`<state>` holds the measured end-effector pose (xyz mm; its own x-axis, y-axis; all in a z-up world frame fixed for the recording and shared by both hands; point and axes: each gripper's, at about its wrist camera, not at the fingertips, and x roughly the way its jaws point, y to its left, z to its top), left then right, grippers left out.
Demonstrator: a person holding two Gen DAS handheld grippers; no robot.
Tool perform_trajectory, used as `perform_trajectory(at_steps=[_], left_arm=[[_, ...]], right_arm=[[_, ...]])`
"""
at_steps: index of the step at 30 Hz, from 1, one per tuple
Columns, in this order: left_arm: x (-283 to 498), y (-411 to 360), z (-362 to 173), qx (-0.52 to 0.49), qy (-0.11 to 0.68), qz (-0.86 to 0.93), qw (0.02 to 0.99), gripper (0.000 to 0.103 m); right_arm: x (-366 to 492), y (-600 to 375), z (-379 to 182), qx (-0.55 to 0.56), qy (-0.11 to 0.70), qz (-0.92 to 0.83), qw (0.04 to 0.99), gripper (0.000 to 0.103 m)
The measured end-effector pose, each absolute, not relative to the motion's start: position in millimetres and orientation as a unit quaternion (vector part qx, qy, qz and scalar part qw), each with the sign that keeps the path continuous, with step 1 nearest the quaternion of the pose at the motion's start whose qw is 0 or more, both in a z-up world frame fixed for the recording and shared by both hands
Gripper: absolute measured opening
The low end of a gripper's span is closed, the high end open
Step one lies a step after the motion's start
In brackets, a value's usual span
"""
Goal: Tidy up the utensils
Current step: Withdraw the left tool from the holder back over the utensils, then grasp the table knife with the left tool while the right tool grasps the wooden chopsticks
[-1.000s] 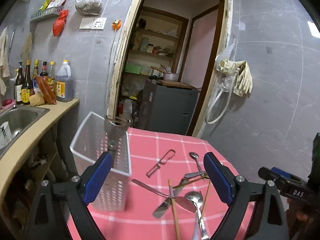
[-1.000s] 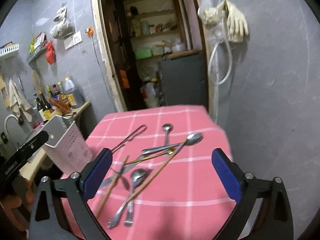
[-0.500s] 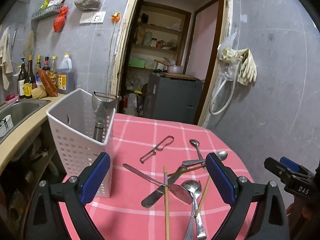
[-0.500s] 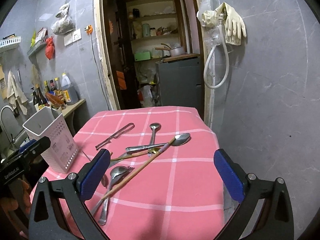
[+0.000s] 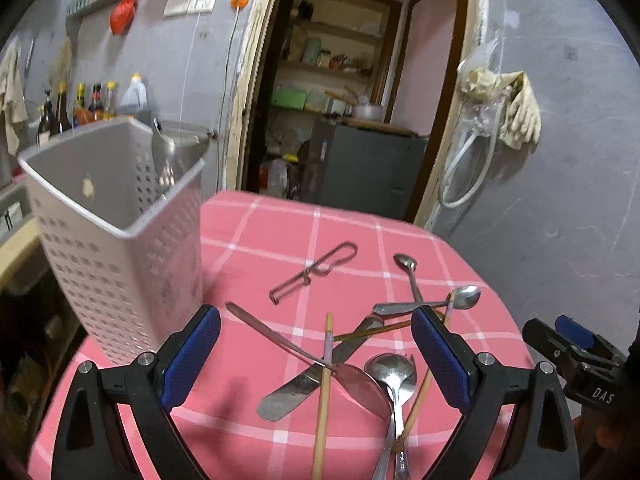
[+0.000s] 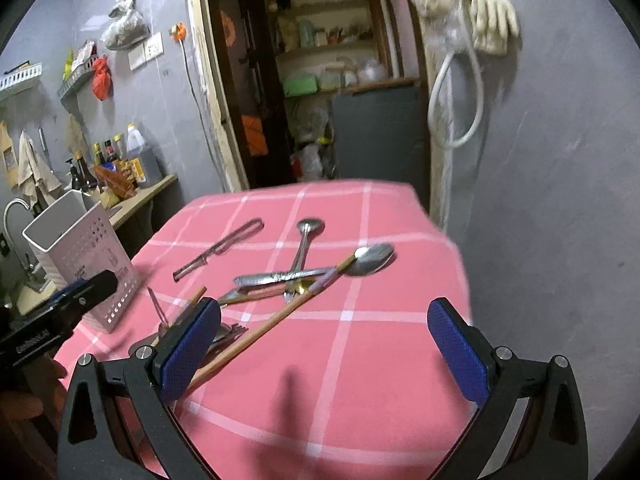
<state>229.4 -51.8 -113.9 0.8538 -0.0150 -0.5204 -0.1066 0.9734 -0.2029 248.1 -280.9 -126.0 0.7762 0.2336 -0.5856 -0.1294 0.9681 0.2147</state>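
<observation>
A white perforated utensil basket (image 5: 120,232) stands on the left of the pink checked tablecloth (image 5: 256,240); a metal utensil (image 5: 164,160) stands in it. It also shows in the right wrist view (image 6: 80,256). Loose utensils lie in a pile: a peeler (image 5: 312,272), a knife (image 5: 320,368), spoons (image 5: 394,372), chopsticks (image 5: 324,392). My left gripper (image 5: 316,356) is open and empty, low over the pile. My right gripper (image 6: 324,352) is open and empty, above a chopstick (image 6: 264,328) and a spoon (image 6: 372,258).
A counter with a sink and bottles (image 5: 80,104) runs along the left wall. A doorway with shelves (image 5: 340,80) lies behind the table. Rubber gloves and a hose (image 5: 508,112) hang on the right wall. The table's right edge (image 6: 460,272) drops off near the wall.
Both grippers have moved closer to and lower over the utensil pile. The basket now stands nearer on the left of the left wrist view. Both stay open.
</observation>
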Motion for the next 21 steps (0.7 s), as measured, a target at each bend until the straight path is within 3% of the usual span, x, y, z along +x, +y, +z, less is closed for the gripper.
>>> perform_trajectory(at_steps=[4,6,8,13,15,21], left_arm=[[246.5,-50.3,-128.8,-0.137,0.304,0.026,0.942,0.096],[255.4,-49.6,-135.7,-0.146,0.323,0.034,0.934,0.096],[260.6,-48.4,-141.8,-0.154,0.334,0.038,0.929,0.091],[279.8,-40.9,-158.4,-0.184,0.375,0.059,0.907,0.067],[285.8,-36.2,-164.0,-0.2,0.387,0.071,0.897,0.063],[296.9,-28.3,-176.5,-0.237,0.41,0.084,0.877,0.04]], right_arm=[[272.4,-279.7,-145.6,0.096,0.358,0.124,0.92,0.101],[284.9,-279.1,-155.5,0.112,0.377,0.138,0.909,0.092],[295.5,-277.7,-163.9,0.117,0.39,0.142,0.902,0.071],[316.7,-272.3,-175.9,0.136,0.41,0.149,0.889,0.059],[324.9,-269.2,-178.0,0.145,0.416,0.154,0.884,0.055],[342.3,-256.9,-191.8,0.187,0.445,0.172,0.859,0.025]])
